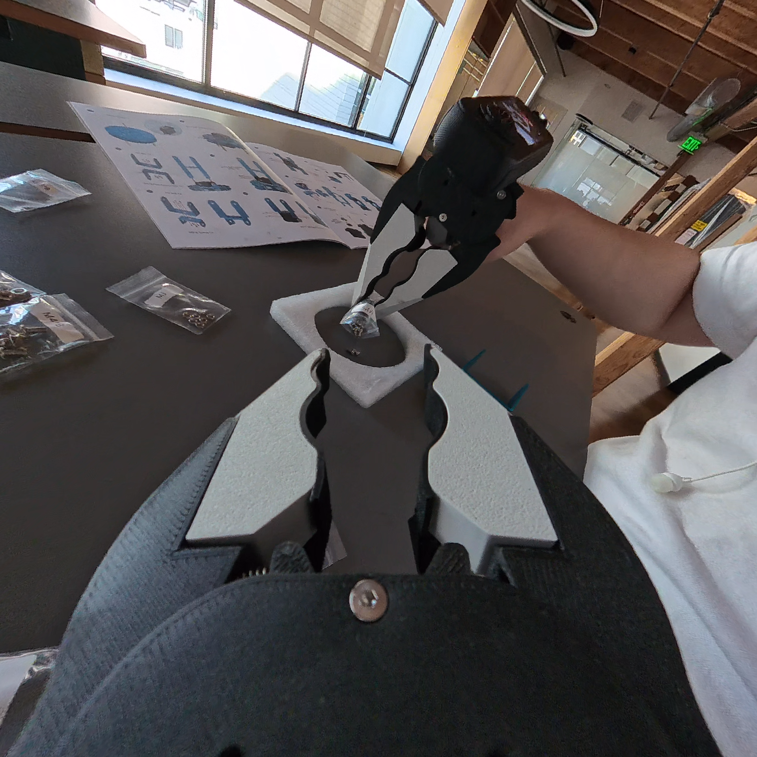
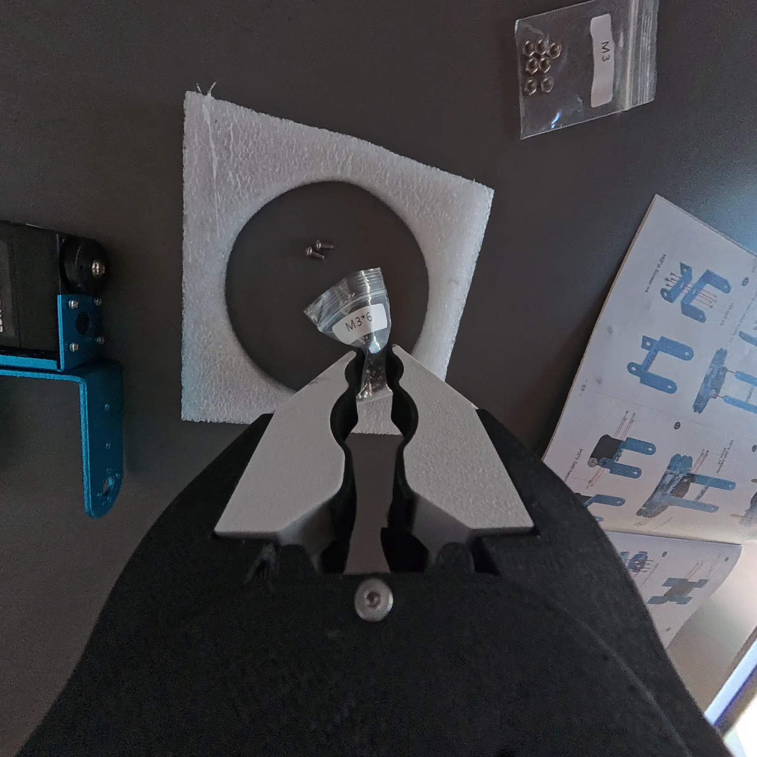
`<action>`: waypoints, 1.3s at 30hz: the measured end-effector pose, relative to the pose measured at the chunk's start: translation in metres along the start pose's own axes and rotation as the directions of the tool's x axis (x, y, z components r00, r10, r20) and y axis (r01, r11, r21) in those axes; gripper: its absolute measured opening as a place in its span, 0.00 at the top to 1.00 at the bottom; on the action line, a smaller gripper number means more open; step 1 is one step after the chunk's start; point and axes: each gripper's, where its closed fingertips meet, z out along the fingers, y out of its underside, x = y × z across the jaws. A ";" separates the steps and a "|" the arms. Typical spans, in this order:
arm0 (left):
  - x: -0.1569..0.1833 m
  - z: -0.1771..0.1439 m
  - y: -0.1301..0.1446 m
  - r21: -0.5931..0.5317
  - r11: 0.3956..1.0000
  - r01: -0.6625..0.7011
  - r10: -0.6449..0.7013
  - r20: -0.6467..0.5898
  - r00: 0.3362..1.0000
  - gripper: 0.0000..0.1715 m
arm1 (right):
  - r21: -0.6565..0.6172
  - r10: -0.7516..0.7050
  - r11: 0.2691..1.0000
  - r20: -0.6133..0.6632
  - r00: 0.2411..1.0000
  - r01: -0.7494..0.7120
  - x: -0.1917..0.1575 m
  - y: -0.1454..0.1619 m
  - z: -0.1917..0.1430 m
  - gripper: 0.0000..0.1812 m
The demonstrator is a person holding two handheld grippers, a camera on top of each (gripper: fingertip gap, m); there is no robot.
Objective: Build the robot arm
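My right gripper (image 2: 373,353) is shut on a small clear plastic bag of screws (image 2: 355,308) with a white label, held mouth-down over the round hole of a white foam square (image 2: 262,164). Two loose screws (image 2: 317,250) lie on the dark table inside the hole. In the left wrist view the right gripper (image 1: 368,301) hangs the bag (image 1: 360,321) above the foam square (image 1: 295,317), with loose screws (image 1: 353,351) below it. My left gripper (image 1: 377,356) is open and empty, just short of the foam's near edge.
An open instruction booklet (image 1: 213,176) (image 2: 655,368) lies on the dark table. Clear bags of hardware lie to the left (image 1: 168,301) (image 1: 45,327), one showing in the right wrist view (image 2: 585,65). A blue metal bracket with a black servo (image 2: 69,336) sits beside the foam. A person's arm (image 1: 614,278) holds the right gripper. My right fingertips sit around 15 cm from my left ones.
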 end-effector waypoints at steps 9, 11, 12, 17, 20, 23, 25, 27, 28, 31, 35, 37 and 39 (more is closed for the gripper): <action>0.001 -0.007 -0.004 0.045 0.999 -0.009 0.009 0.000 1.000 0.74 | 0.036 0.067 0.997 0.009 0.998 -0.067 -0.006 -0.002 0.000 0.95; 0.000 -0.008 -0.003 0.052 0.999 -0.007 0.007 -0.001 1.000 0.74 | 0.038 0.081 0.996 0.008 0.997 -0.081 -0.007 -0.001 0.000 0.95; 0.000 -0.008 -0.003 0.056 0.998 -0.003 0.003 -0.005 1.000 0.74 | 0.044 0.090 0.995 0.009 0.996 -0.090 -0.007 -0.001 0.000 0.95; 0.002 -0.007 -0.003 0.051 0.999 -0.001 0.002 -0.014 1.000 0.74 | 0.036 0.090 0.995 -0.005 0.996 -0.090 -0.007 0.001 0.000 0.95; 0.005 -0.007 -0.004 0.035 0.999 -0.014 0.014 -0.010 1.000 0.74 | 0.042 0.106 0.994 -0.002 0.994 -0.106 -0.005 0.002 -0.001 0.95; 0.009 -0.007 -0.008 0.032 0.999 -0.032 0.032 -0.003 0.999 0.74 | 0.033 0.099 0.995 -0.013 0.995 -0.098 -0.003 0.001 -0.004 0.95; 0.012 -0.004 -0.009 0.030 0.999 -0.031 0.031 -0.016 0.999 0.74 | 0.014 0.086 0.996 -0.013 0.996 -0.086 -0.003 0.004 -0.003 0.95; 0.014 -0.001 -0.009 0.024 0.999 -0.035 0.035 -0.024 0.999 0.74 | 0.005 0.082 0.997 -0.016 0.996 -0.082 -0.001 0.005 -0.004 0.95; 0.016 0.001 -0.007 0.016 0.999 -0.036 0.037 -0.028 0.999 0.74 | 0.010 0.083 0.997 -0.016 0.996 -0.082 -0.001 0.004 -0.004 0.95; 0.016 0.007 -0.004 -0.013 0.999 -0.050 0.050 -0.023 0.998 0.73 | 0.006 0.073 0.997 -0.012 0.997 -0.073 -0.002 0.004 -0.004 0.95; 0.018 0.011 -0.003 -0.023 0.998 -0.058 0.057 -0.026 0.998 0.73 | -0.023 0.044 0.999 -0.013 0.999 -0.044 -0.005 0.005 -0.004 0.95; 0.017 0.011 -0.003 -0.025 0.998 -0.059 0.058 -0.024 0.998 0.73 | -0.027 0.025 0.999 -0.016 1.000 -0.026 -0.005 0.005 -0.001 0.95; 0.016 0.011 -0.004 -0.023 0.998 -0.055 0.055 -0.024 0.998 0.73 | -0.025 0.053 0.998 0.002 0.999 -0.053 -0.004 0.004 -0.001 0.95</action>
